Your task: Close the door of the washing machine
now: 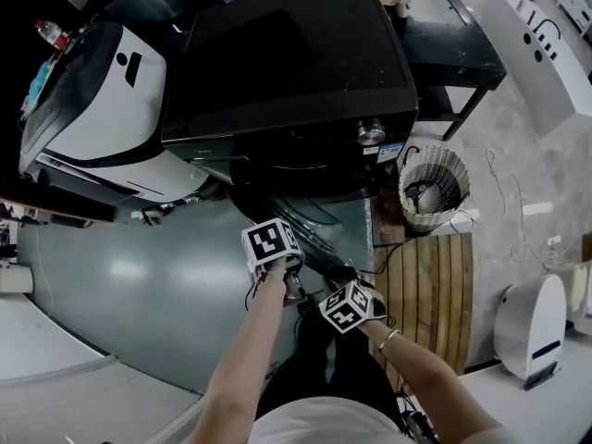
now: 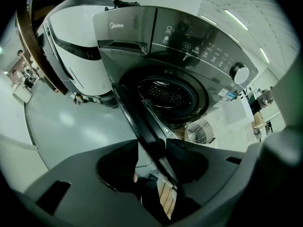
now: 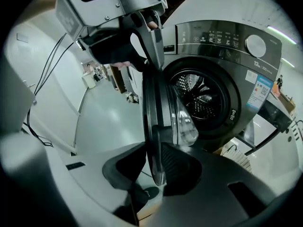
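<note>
Right claw [image 3: 154, 145] is clamped on the lower rim of the door [image 3: 152, 103]. Left claw [image 2: 152, 144] pinches the same rim higher up. The door stands edge-on, swung out from the washing machine [image 3: 222, 60], its drum mouth [image 3: 201, 98] uncovered. Bare floor [image 1: 129, 285] lies to the left, and a wire basket [image 1: 433, 183] stands to the right.

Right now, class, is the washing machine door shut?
No, the door stands open, swung well away from the drum.
</note>
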`<state>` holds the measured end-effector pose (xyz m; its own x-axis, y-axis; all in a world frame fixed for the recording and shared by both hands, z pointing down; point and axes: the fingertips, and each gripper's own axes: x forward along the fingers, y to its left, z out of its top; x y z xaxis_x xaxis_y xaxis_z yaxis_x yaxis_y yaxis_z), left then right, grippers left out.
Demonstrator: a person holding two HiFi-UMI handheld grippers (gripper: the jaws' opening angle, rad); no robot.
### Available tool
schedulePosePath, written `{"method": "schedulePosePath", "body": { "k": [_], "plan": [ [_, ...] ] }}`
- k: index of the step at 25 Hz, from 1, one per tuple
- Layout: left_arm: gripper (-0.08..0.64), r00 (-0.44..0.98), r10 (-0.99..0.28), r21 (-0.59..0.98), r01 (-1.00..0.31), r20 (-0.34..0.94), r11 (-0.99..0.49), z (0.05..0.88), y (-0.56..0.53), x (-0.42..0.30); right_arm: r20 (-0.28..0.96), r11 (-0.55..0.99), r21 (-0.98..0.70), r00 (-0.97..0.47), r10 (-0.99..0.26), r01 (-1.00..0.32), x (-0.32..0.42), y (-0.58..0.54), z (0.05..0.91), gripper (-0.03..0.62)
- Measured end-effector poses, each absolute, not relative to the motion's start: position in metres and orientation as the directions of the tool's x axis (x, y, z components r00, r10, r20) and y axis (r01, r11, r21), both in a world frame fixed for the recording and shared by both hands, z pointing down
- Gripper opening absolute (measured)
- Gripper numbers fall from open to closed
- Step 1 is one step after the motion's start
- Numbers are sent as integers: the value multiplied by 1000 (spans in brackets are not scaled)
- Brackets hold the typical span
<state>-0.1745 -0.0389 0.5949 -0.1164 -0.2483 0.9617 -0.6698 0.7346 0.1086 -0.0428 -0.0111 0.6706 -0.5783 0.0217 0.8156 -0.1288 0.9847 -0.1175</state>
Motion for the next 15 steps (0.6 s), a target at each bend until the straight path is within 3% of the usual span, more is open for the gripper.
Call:
{"method": "schedulePosePath", "body": {
  "k": [9, 15],
  "plan": [
    [207, -6, -309, 241, -610, 951, 755, 586, -38, -162, 820, 992, -97, -571, 37, -75, -44, -16, 672, 91],
    [219, -22, -384, 231, -767, 923, 598, 556, -22, -159, 821, 991, -94, -570, 23, -96, -43, -24, 671, 80]
  ]
}}
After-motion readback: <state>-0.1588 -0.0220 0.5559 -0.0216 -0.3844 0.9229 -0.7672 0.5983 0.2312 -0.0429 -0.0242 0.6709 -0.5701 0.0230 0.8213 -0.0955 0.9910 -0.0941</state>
